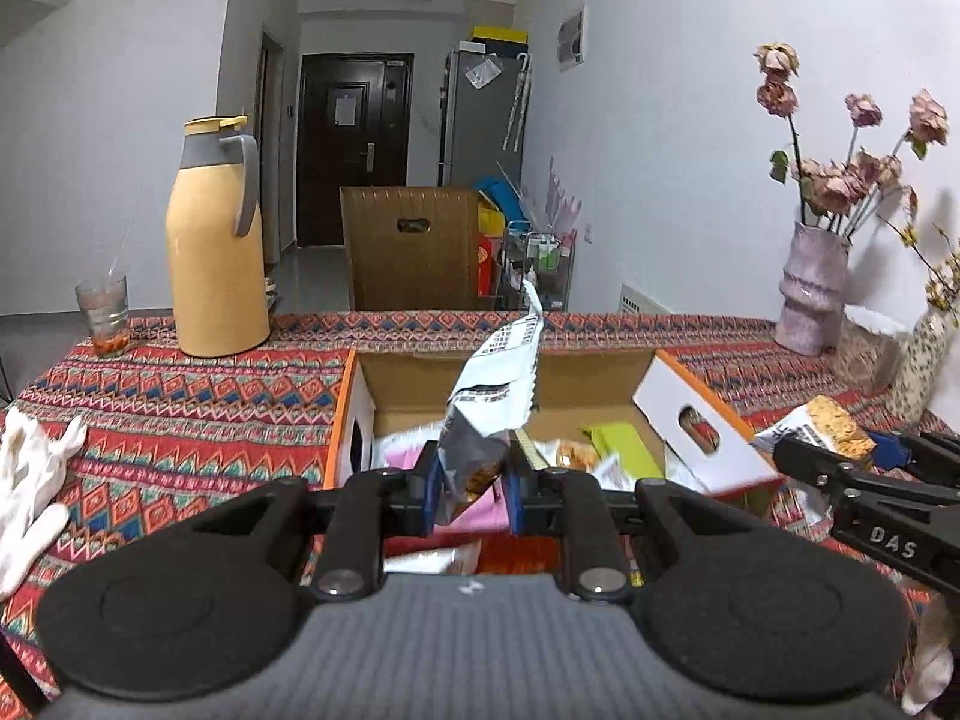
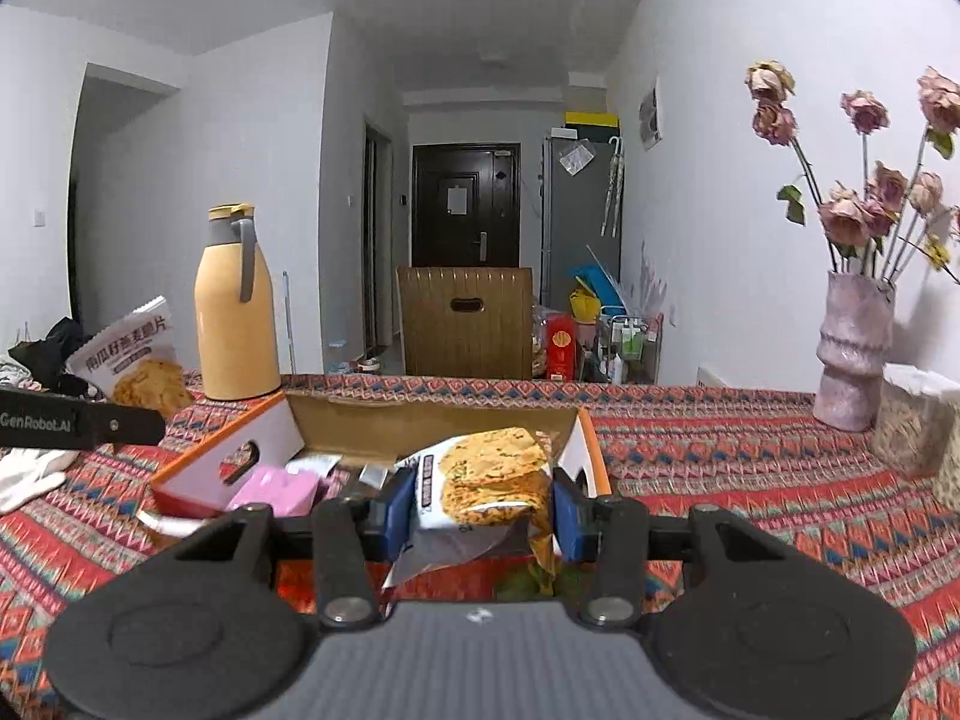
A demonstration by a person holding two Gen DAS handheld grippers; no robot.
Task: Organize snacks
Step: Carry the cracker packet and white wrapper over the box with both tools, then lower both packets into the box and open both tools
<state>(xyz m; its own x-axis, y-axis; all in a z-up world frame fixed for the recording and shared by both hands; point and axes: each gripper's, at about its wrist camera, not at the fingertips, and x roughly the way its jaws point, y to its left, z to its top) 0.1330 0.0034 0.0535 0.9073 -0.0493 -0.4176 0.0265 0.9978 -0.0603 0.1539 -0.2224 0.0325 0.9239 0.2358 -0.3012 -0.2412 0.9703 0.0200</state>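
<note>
Left hand-held gripper (image 1: 470,489) clamped on a tall snack packet (image 1: 489,405), right hand-held gripper (image 2: 483,507) gripping a cracker bag (image 2: 486,477), both above the open cardboard box (image 1: 606,381).

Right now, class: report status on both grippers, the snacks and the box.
Left gripper shut on snack packet. Right gripper shut on cracker packet. Both above open cardboard box. Nothing in the way.

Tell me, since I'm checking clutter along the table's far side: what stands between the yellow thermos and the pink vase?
Nothing stands there: between the yellow thermos and the pink vase the far strip of patterned tablecloth is bare, seen from the right wrist.
</note>
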